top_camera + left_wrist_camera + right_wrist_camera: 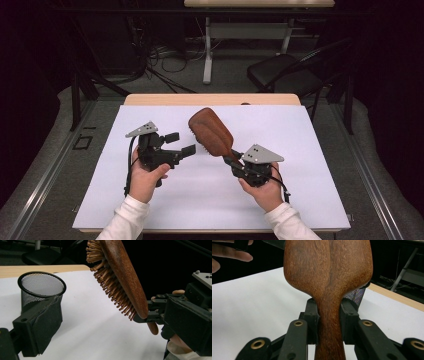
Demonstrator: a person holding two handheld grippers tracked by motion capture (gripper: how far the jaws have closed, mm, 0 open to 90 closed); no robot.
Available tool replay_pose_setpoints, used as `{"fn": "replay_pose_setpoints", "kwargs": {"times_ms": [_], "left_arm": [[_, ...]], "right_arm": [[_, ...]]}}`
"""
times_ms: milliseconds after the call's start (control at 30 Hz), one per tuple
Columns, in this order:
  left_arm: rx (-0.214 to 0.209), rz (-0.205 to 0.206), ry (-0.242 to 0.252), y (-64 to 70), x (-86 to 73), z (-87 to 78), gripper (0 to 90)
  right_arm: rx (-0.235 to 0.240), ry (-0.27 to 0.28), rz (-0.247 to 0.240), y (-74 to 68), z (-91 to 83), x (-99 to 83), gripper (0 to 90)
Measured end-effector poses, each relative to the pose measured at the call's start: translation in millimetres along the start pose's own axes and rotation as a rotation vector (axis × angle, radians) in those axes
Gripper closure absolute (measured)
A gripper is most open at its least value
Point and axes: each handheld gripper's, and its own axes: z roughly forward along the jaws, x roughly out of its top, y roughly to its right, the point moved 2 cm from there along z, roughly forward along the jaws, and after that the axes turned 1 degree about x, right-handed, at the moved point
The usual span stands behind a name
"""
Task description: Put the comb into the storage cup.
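A brown wooden hairbrush [211, 131] is held up off the white sheet [200, 195]. My right gripper [234, 161] is shut on its handle [329, 327], one jaw on each side. In the left gripper view the brush [125, 280] leans with its bristles [110, 287] facing down and left, and the right gripper [152, 312] clamps its lower end. My left gripper [181, 143] is open just left of the brush head, nothing between its jaws. A black mesh cup [41, 287] stands on the sheet behind the left jaw; its mesh [355, 295] peeks from behind the brush.
The sheet covers most of a wooden table [210, 99]. Beyond the table are a black chair [285, 70], cables on the floor [165, 60] and another table [257, 4]. Fingers of the other hand [232, 255] show at the top left of the right gripper view.
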Motion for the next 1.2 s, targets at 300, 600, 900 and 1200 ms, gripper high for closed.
{"fn": "replay_pose_setpoints", "kwargs": {"times_ms": [300, 600, 900, 1200], "left_arm": [[-0.016, -0.019, -0.007, 0.6, -0.4, 6.5, 2.1], [-0.029, -0.019, -0.021, 2.5, -3.3, 10.1, 2.1], [-0.035, -0.033, -0.039, 0.2, -7.5, 13.9, 2.4], [-0.054, -0.039, -0.063, 2.7, -9.8, 19.1, 3.1]], "right_arm": [[0.005, 0.001, -0.005, -2.9, 0.9, -0.7, 71.4], [0.011, 0.001, -0.013, -7.8, 2.9, -2.1, 71.4], [0.022, -0.004, -0.020, -12.2, 5.2, -3.8, 71.3], [0.030, -0.007, -0.024, -16.8, 8.1, -5.8, 71.4]]}}
